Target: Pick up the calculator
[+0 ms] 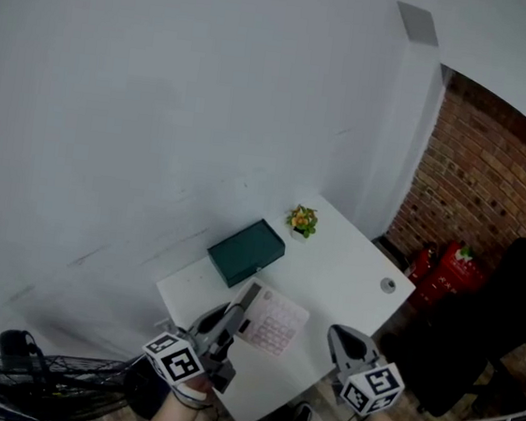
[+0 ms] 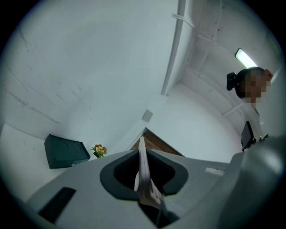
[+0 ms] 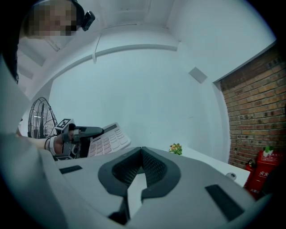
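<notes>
Calculator (image 1: 271, 322), pinched by its left edge in the clamped left gripper (image 1: 235, 317), raised clear of the white table (image 1: 356, 263), body projecting toward 3 o'clock from the jaws; right gripper (image 1: 346, 341) beyond at 3 o'clock, apart, closed on nothing.

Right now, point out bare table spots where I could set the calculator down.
Bare: the right half of the table, bordered by the flower pot, the grommet and the right gripper. Crowded: the left side, where the green box sits and the left gripper holds the calculator.
</notes>
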Tool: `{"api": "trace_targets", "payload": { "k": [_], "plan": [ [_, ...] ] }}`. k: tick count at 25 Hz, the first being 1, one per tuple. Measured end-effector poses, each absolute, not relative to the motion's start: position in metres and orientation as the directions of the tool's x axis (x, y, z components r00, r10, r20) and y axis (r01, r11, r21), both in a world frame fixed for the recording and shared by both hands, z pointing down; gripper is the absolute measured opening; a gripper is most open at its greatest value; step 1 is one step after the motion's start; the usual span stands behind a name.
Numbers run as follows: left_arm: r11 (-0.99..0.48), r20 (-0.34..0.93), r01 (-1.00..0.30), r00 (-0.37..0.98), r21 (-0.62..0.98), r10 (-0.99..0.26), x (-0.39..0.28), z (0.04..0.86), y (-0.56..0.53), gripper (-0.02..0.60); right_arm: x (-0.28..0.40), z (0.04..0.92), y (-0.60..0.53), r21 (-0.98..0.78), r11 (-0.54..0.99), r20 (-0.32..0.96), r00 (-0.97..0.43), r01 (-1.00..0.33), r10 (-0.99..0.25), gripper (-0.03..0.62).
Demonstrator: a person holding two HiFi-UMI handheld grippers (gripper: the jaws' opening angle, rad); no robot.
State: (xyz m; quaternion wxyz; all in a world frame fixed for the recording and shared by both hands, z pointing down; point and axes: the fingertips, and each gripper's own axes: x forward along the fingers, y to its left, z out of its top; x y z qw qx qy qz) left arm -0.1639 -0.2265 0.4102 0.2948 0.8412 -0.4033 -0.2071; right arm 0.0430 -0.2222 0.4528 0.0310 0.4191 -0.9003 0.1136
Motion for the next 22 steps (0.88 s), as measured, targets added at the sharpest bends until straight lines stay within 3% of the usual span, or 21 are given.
{"api": "trace_targets", "payload": {
  "k": [22],
  "plan": [
    [-0.527,-0.135,-0.534,0.606,0.661,-0.784,-0.153,0.403,-0.234,0.046,0.062,0.457,-0.228,-0.177,0.601,0.157,-0.625,-0.779,-0.764,0.005]
  ]
}}
